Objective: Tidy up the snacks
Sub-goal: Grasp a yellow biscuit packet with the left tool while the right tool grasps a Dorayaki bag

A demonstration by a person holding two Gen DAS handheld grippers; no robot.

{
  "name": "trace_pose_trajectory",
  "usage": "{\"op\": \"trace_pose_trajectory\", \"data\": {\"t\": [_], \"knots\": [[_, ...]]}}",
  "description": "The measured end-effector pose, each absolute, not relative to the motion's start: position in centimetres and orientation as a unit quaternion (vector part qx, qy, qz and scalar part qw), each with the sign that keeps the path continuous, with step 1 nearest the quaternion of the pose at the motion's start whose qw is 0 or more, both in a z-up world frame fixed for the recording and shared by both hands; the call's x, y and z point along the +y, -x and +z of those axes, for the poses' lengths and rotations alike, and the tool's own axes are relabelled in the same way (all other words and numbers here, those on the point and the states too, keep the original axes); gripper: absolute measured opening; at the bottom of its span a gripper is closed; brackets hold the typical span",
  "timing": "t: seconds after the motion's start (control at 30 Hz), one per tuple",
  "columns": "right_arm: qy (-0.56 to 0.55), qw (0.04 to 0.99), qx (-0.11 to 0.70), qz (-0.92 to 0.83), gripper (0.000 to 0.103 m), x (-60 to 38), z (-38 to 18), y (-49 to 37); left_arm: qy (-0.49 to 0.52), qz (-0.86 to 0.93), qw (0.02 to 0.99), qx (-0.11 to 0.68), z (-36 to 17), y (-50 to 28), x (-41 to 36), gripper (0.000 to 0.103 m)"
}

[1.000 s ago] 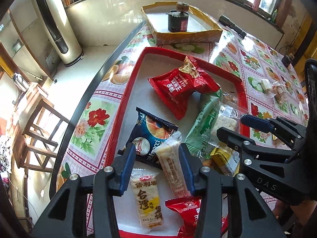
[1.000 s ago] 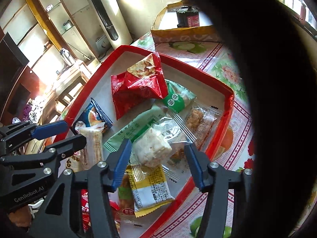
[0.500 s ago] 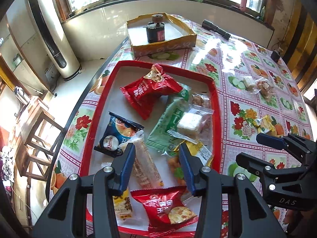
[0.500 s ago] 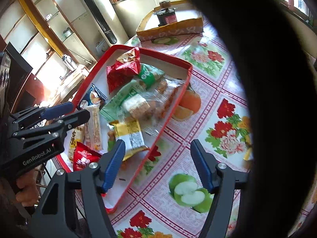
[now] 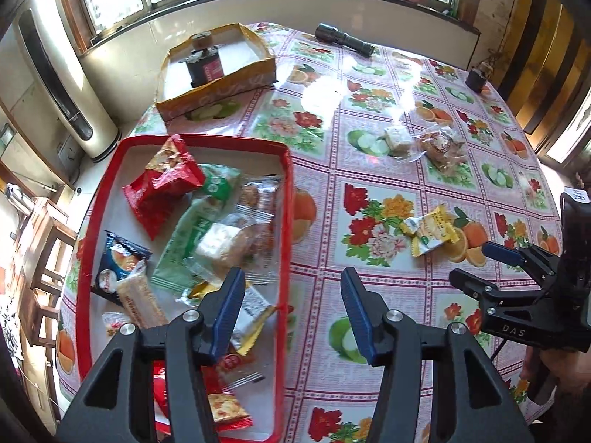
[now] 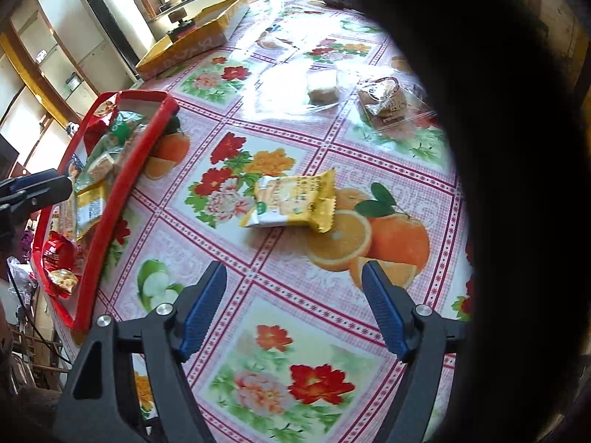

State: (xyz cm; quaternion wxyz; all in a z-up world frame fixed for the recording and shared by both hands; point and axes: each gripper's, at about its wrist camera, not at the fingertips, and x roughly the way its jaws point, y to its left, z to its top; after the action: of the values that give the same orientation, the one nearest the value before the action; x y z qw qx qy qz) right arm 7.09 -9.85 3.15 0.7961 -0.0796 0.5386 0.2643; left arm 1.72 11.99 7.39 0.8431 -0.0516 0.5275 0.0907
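Left wrist view: left claw (image 5: pixel 291 310) spread, empty, over the red tray (image 5: pixel 286 221) rim; the tray is packed with snacks. The yellow snack packet (image 5: pixel 430 234) lies loose on the floral counter (image 5: pixel 369 155), a flashlight (image 5: pixel 345 40) far back. Right wrist view: right claw (image 6: pixel 295 313) spread, empty, just short of that yellow snack packet (image 6: pixel 291 199); two clear-wrapped snacks (image 6: pixel 384 101) beyond; right side is blacked out.

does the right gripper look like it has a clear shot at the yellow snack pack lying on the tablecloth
Probably yes. The right gripper is open and empty, and the yellow snack pack lies flat just ahead of its fingertips with only bare tablecloth between them. The red tray sits off to the side, out of the path.
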Motion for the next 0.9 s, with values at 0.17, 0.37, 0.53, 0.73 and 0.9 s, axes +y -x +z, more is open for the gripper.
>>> {"op": "trace_pose_trajectory", "data": {"t": [0.17,0.37,0.53,0.73,0.9], "knots": [[0.050,0.820,0.518,0.239,0.076,-11.8,3.9,-11.8,0.047,0.076,0.835,0.542,6.5,-4.2,8.8,0.055],[0.057,0.841,0.491,0.222,0.076,-11.4,4.7,-18.0,0.061,0.072,0.813,0.575,4.2,-6.7,6.5,0.055],[0.112,0.845,0.474,0.221,0.076,-8.5,3.5,-21.2,0.074,0.081,0.803,0.586,3.4,-7.3,6.6,0.055],[0.154,0.815,0.511,0.225,0.067,-6.5,0.7,-23.2,0.096,0.092,0.796,0.590,3.3,-7.9,7.9,0.055],[0.139,0.812,0.519,0.226,0.048,-7.0,0.7,-23.3,0.099,0.093,0.792,0.595,2.8,-9.2,7.9,0.055]]}}
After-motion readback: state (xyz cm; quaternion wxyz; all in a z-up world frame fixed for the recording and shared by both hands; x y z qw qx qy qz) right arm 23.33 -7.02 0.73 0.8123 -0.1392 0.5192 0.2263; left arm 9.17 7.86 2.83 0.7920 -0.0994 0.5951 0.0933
